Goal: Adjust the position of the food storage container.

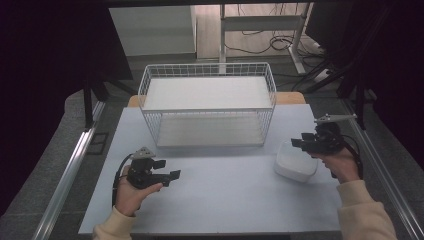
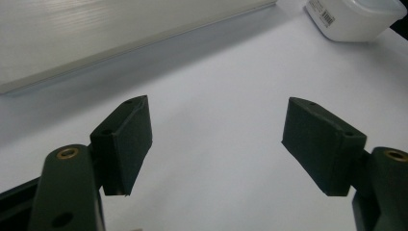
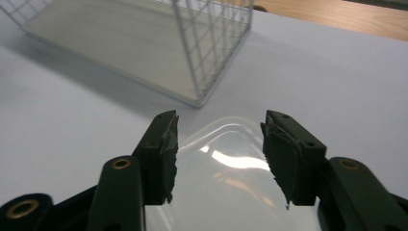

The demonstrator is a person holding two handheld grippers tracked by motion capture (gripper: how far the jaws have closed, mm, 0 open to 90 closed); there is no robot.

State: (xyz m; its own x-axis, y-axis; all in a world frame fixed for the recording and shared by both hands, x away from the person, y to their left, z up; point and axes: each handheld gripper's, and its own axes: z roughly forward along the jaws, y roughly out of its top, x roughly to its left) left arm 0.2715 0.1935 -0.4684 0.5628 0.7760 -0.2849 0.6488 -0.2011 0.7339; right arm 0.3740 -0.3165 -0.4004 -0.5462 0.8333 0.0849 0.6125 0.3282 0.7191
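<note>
A white plastic container (image 1: 296, 162) with a clear lid lies on the pale table (image 1: 225, 200) at the right, in front of a white wire rack (image 1: 207, 109). My right gripper (image 1: 298, 142) hovers over the container's near right side, held in a hand. In the right gripper view its jaws (image 3: 219, 154) stand apart above the glossy lid (image 3: 235, 178) and do not touch it. My left gripper (image 1: 169, 169) rests low at the table's front left, pointing right. Its jaws (image 2: 216, 144) are wide open over bare table, with the container (image 2: 356, 17) far off.
The two-tier wire rack (image 3: 211, 43) stands at the middle back of the table with pale shelf boards (image 2: 96, 33). A strip of wooden board (image 1: 290, 97) shows behind it. Metal rails (image 1: 70, 170) run along both sides of the table. Cables lie on the floor beyond.
</note>
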